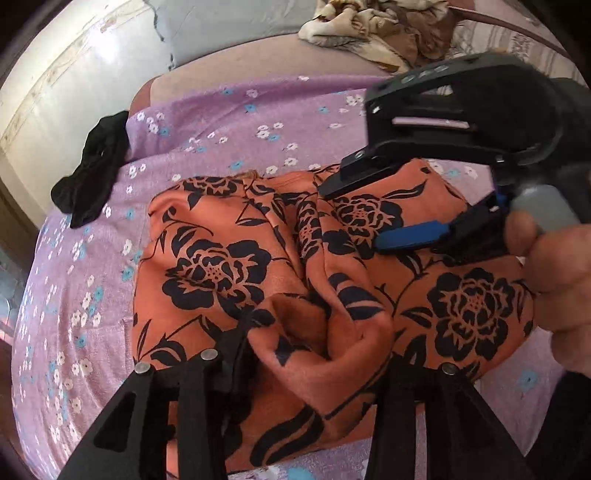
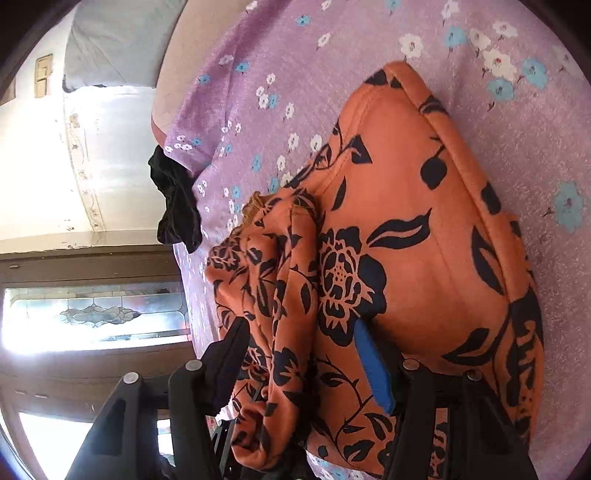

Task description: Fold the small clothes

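An orange garment with a black flower print (image 1: 229, 266) lies bunched and partly folded on a purple flowered bedsheet (image 1: 258, 110). My left gripper (image 1: 321, 338) stands open at the garment's near edge, with a raised fold of the cloth between its fingers. My right gripper (image 1: 351, 218) hovers open over the garment's right half, one black finger and one blue-padded finger (image 1: 406, 236) apart. In the right wrist view the garment (image 2: 406, 229) fills the middle. The right gripper (image 2: 299, 328) straddles a rumpled fold there, and its blue pad (image 2: 369, 369) lies against the cloth.
A black garment (image 1: 92, 166) (image 2: 177, 206) lies at the bed's left edge. A brown and cream blanket (image 1: 388, 33) is heaped at the far side. A person's hand (image 1: 554, 288) holds the right gripper. A door with patterned glass (image 2: 92, 314) stands beyond the bed.
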`<state>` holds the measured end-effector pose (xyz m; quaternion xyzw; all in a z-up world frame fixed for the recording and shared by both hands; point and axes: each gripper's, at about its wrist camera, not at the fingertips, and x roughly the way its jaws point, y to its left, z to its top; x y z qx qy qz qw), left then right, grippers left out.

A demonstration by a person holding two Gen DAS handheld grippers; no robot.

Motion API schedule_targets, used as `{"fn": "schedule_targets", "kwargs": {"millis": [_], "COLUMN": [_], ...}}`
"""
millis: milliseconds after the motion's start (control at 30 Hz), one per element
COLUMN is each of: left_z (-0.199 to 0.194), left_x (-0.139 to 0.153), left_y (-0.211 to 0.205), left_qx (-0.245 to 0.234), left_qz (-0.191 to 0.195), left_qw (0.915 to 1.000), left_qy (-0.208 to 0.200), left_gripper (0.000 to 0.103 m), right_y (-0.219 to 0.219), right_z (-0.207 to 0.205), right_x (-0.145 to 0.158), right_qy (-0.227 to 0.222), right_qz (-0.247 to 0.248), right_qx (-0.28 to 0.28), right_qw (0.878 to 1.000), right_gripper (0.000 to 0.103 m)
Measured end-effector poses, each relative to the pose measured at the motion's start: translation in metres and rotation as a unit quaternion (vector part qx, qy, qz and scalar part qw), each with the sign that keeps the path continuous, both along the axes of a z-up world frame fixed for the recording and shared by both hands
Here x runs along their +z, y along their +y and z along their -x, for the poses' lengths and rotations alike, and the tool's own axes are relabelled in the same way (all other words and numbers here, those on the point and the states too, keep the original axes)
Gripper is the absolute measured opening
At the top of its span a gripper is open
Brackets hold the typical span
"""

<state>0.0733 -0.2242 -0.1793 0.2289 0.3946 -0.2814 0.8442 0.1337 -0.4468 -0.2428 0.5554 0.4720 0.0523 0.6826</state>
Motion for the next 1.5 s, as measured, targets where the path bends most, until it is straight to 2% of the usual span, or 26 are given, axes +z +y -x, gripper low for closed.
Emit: {"fn": "schedule_targets", "kwargs": {"millis": [133, 233, 300, 400, 500, 600, 667, 700, 800, 900, 1033, 1100, 1167, 1233, 1267, 1300, 1367, 1400, 1500], "left_z": [0.012, 0.013, 0.009, -0.001, -0.014, -0.03, -0.031, -0.03, -0.022, -0.015, -0.009, -0.004, 0.001, 0.004, 0.006, 0.01, 0.016, 0.017, 0.016], "left_x": [0.034, 0.051, 0.059, 0.059, 0.047, 0.021, 0.008, 0.006, 0.014, 0.029, 0.042, 0.039, 0.027, 0.007, 0.002, 0.002, 0.009, 0.012, 0.022], "left_y": [0.038, 0.068, 0.088, 0.111, 0.125, 0.128, 0.123, 0.119, 0.107, 0.085, 0.048, 0.027, 0.005, -0.007, -0.009, -0.008, -0.003, 0.003, 0.021], "left_qx": [-0.044, -0.039, -0.02, 0.019, 0.057, 0.089, 0.09, 0.091, 0.074, 0.049, 0.018, 0.002, -0.009, -0.002, -0.008, -0.016, -0.026, -0.027, -0.016], "left_qz": [0.061, 0.087, 0.1, 0.1, 0.098, 0.06, 0.068, 0.067, 0.072, 0.082, 0.115, 0.117, 0.081, 0.024, 0.014, 0.013, 0.011, 0.013, 0.028], "left_qw": [0.9969, 0.9954, 0.9947, 0.9947, 0.9935, 0.9932, 0.9915, 0.9912, 0.9922, 0.9933, 0.9899, 0.9891, 0.9933, 0.9966, 0.9969, 0.9976, 0.9982, 0.9981, 0.9981], "left_qy": [0.02, 0.006, -0.005, -0.012, 0.009, 0.044, 0.066, 0.069, 0.069, 0.064, 0.082, 0.09, 0.082, 0.079, 0.077, 0.067, 0.052, 0.054, 0.052], "left_gripper": [0.066, 0.069, 0.069, 0.069, 0.069, 0.069, 0.069, 0.069, 0.069, 0.069, 0.069, 0.069, 0.069, 0.069, 0.069, 0.069, 0.069, 0.069, 0.069], "right_y": [0.006, 0.012, 0.02, 0.034, 0.051, 0.069, 0.084, 0.09, 0.091, 0.076, 0.045, 0.021, -0.003, -0.025, -0.031, -0.035, -0.048, -0.052, -0.061], "right_z": [-0.005, -0.006, -0.01, -0.013, -0.018, -0.021, -0.022, -0.021, -0.01, 0.007, 0.036, 0.05, 0.054, 0.047, 0.041, 0.039, 0.047, 0.049, 0.064], "right_x": [-0.002, 0.0, 0.0, 0.002, 0.002, 0.003, 0.011, 0.017, 0.042, 0.077, 0.111, 0.112, 0.097, 0.054, 0.026, 0.003, 0.002, 0.011, 0.046], "right_qy": [-0.006, -0.018, -0.022, -0.032, -0.035, -0.045, -0.068, -0.073, -0.111, -0.167, -0.202, -0.193, -0.152, -0.059, 0.013, 0.058, 0.033, 0.028, -0.012], "right_qz": [0.004, 0.008, 0.005, 0.001, 0.025, 0.068, 0.116, 0.146, 0.203, 0.234, 0.283, 0.286, 0.257, 0.188, 0.159, 0.133, 0.09, 0.102, 0.201], "right_qx": [0.0, 0.01, 0.023, 0.044, 0.061, 0.071, 0.099, 0.107, 0.091, 0.058, 0.017, -0.012, -0.019, 0.001, 0.019, 0.034, 0.01, 0.01, -0.033], "right_qw": [1.0, 1.0, 0.999, 0.999, 0.997, 0.994, 0.986, 0.981, 0.969, 0.956, 0.938, 0.938, 0.954, 0.98, 0.987, 0.989, 0.995, 0.994, 0.979], "right_gripper": [0.065, 0.066, 0.066, 0.066, 0.067, 0.066, 0.039, 0.019, 0.013, 0.011, 0.011, 0.011, 0.011, 0.017, 0.02, 0.029, 0.029, 0.03, 0.032]}}
